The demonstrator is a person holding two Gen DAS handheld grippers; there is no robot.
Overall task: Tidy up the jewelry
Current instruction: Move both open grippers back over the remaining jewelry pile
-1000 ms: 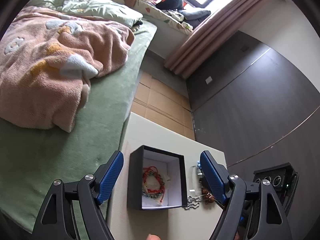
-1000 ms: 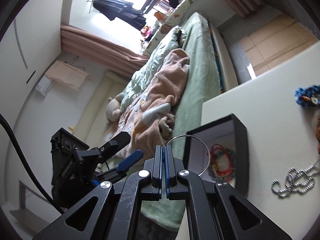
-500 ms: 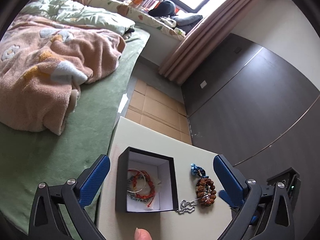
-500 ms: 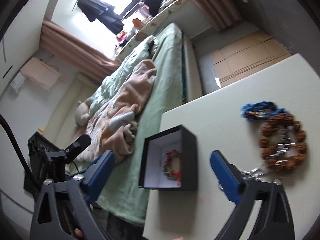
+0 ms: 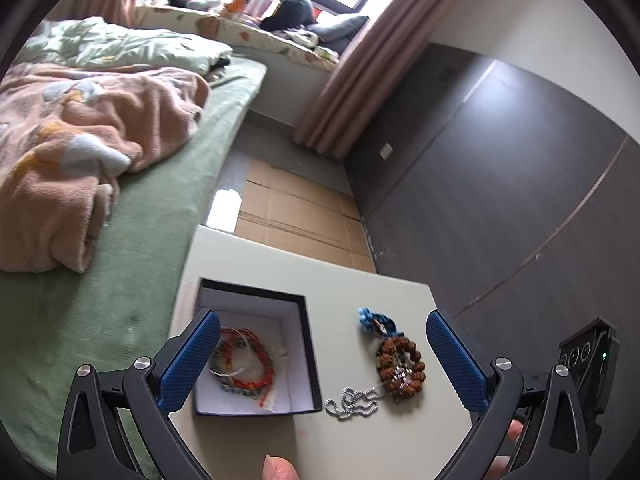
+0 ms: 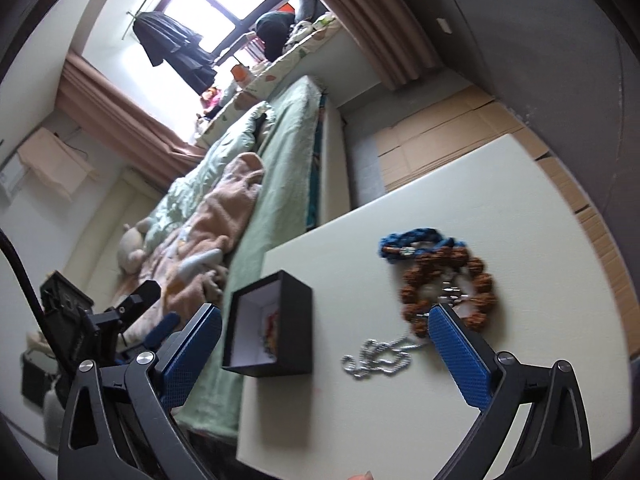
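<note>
A black box with a white inside [image 5: 256, 352] stands on the pale table [image 5: 304, 276] and holds red and beaded bracelets [image 5: 244, 364] and a thin silver ring. To its right lie a silver chain [image 5: 352, 400], a brown bead bracelet [image 5: 400, 364] and a blue braided bracelet [image 5: 376, 322]. My left gripper [image 5: 322, 360] is open and empty above the table, over the box and the loose jewelry. My right gripper [image 6: 324, 354] is open and empty above the chain [image 6: 378, 360], between the box [image 6: 272, 326] and the brown bracelet [image 6: 448, 292]. The blue bracelet [image 6: 416, 242] lies beyond.
A bed with a green cover [image 5: 120, 280] and a pink blanket [image 5: 80, 152] runs along the table's left side. Cardboard [image 5: 296, 220] covers the floor past the table. A dark panelled wall [image 5: 500, 208] stands at the right. The left gripper shows in the right wrist view [image 6: 120, 320].
My right gripper was shut on a thin silver ring over the box; it has opened, the ring lies in the box, and the gripper has swung right toward the loose jewelry. My left gripper opened wider.
</note>
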